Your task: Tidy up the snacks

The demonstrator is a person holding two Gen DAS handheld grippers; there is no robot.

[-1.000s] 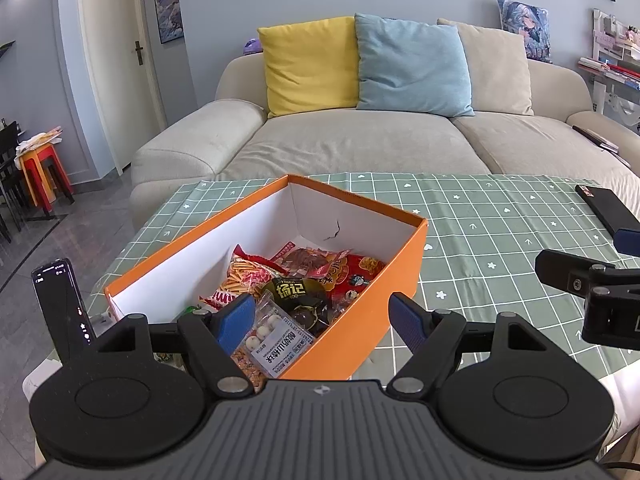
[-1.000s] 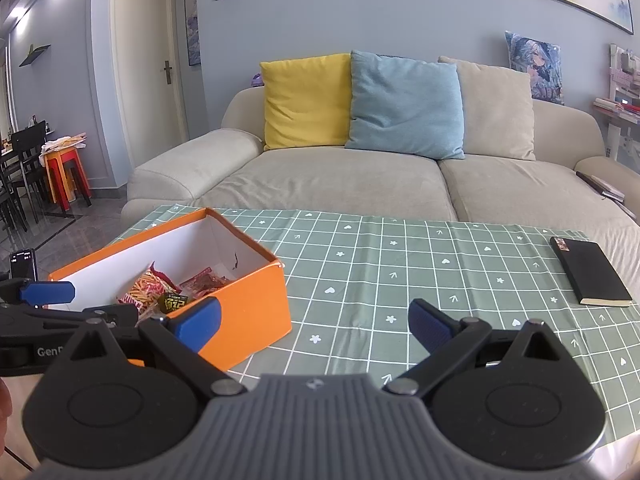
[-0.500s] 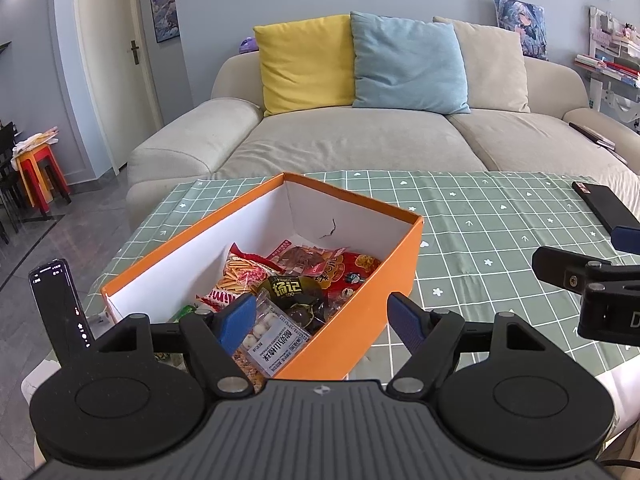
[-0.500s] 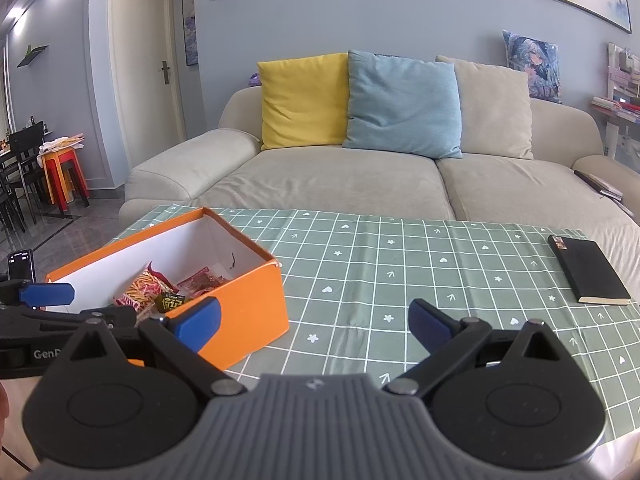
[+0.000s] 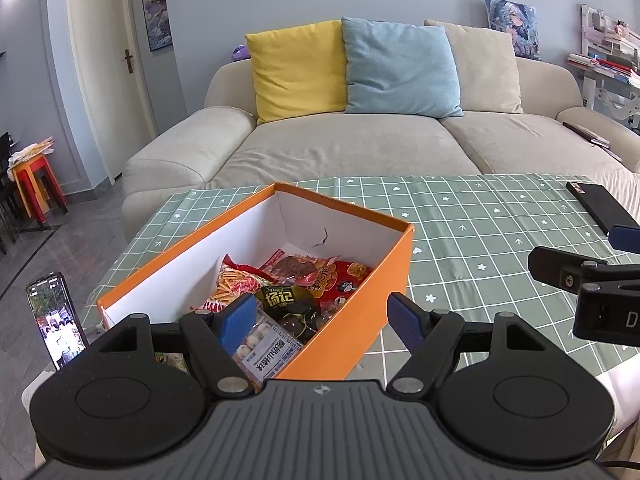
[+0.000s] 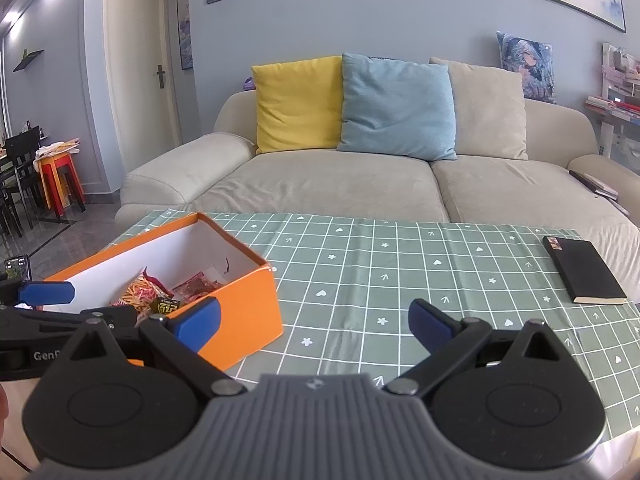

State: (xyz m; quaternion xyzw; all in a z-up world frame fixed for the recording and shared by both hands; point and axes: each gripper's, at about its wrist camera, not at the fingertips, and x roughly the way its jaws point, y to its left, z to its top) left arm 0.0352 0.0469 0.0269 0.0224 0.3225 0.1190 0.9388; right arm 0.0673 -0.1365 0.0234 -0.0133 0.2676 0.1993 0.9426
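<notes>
An orange box (image 5: pixel 360 312) with white inner walls sits on the left part of the table and holds several snack packets (image 5: pixel 288 284): red bags, a dark pack and a clear pack of pale balls. My left gripper (image 5: pixel 322 320) hovers open over the box's near corner, nothing between its blue pads. The same box (image 6: pixel 248 312) lies at the left of the right wrist view. My right gripper (image 6: pixel 314 322) is open and empty above the green cloth, to the right of the box.
A green grid-patterned tablecloth (image 6: pixel 400 272) covers the table. A black notebook (image 6: pixel 582 276) lies at its right side. A phone (image 5: pixel 56 322) stands at the left table edge. Beyond the table is a beige sofa (image 6: pixel 360 180) with yellow, blue and beige cushions.
Both grippers have stayed nearly still, with only a slight shift of the left view. The jaws remain open and the snacks in the box have not moved.
</notes>
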